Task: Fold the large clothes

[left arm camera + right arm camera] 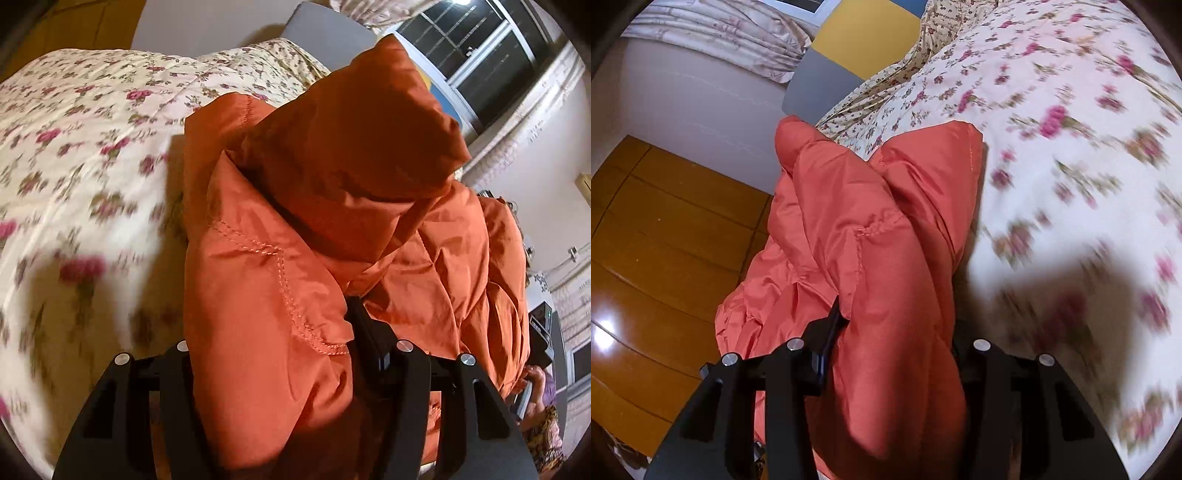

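A puffy orange quilted nylon jacket (pixel 332 206) is held up above a bed covered by a cream quilt with pink roses (pixel 74 129) — a thick fold is clamped in the left claw (pixel 280 354), closed on the fabric. Another bunched fold (pixel 886 236) is gripped by the right claw (pixel 897 350) — beside it, a glossy wooden floor (pixel 657 229) is seen.

A home bedroom: a bed under a floral quilt (pixel 92 122), wooden floor (pixel 665 229), curtained window (pixel 480 55).
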A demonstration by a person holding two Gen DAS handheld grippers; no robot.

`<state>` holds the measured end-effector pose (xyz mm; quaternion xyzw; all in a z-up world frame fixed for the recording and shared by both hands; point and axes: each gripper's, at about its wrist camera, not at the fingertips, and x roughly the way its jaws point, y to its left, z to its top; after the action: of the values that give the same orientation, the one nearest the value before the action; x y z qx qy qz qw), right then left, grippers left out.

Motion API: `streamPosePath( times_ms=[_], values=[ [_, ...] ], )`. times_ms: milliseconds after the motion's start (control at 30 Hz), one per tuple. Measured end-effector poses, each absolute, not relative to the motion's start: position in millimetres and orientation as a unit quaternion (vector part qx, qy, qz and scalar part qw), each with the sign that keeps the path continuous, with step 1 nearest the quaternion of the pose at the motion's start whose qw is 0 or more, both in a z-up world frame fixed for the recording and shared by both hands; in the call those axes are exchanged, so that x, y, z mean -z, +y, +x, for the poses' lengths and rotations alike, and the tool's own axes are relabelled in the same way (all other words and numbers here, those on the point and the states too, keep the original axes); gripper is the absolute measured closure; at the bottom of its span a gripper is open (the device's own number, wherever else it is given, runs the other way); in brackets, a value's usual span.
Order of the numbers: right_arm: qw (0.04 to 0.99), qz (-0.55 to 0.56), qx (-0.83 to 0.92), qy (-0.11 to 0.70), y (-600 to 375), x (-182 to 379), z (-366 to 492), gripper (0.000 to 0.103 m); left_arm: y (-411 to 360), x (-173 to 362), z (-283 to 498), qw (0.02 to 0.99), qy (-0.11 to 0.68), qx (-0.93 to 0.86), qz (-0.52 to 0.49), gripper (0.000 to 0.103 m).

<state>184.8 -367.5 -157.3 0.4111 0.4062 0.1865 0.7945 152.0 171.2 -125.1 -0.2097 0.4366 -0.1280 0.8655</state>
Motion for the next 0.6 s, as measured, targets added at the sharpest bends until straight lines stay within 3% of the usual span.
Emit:
streamPosePath(
  times_ms=[267,300,333,400,433,500,533,600],
  values=[
    [0.799,0.411,-0.184,0.399,-378,156,135,0.057,163,125,102,0.866,0.435,0.138,-0.206,0.044],
    [0.802,0.408,-0.177,0.399,-378,154,133,0.048,163,125,99,0.866,0.434,0.134,-0.209,0.044],
    [0.807,0.400,-0.164,0.402,-379,151,132,0.038,162,124,98,0.867,0.434,0.126,-0.209,0.036],
    [0.820,0.382,-0.148,0.398,-380,143,124,0.033,163,121,96,0.871,0.435,0.100,-0.205,0.022],
    [0.830,0.371,-0.135,0.393,-382,138,119,0.026,165,118,96,0.875,0.430,0.093,-0.204,0.022],
    [0.852,0.352,-0.116,0.371,-386,123,116,0.023,169,106,87,0.888,0.407,0.082,-0.198,0.020],
    [0.860,0.346,-0.115,0.358,-387,114,116,0.019,173,101,84,0.895,0.395,0.075,-0.196,0.014],
    [0.870,0.332,-0.120,0.343,-386,98,124,0.016,182,88,79,0.913,0.359,0.060,-0.187,0.010]
  ],
)
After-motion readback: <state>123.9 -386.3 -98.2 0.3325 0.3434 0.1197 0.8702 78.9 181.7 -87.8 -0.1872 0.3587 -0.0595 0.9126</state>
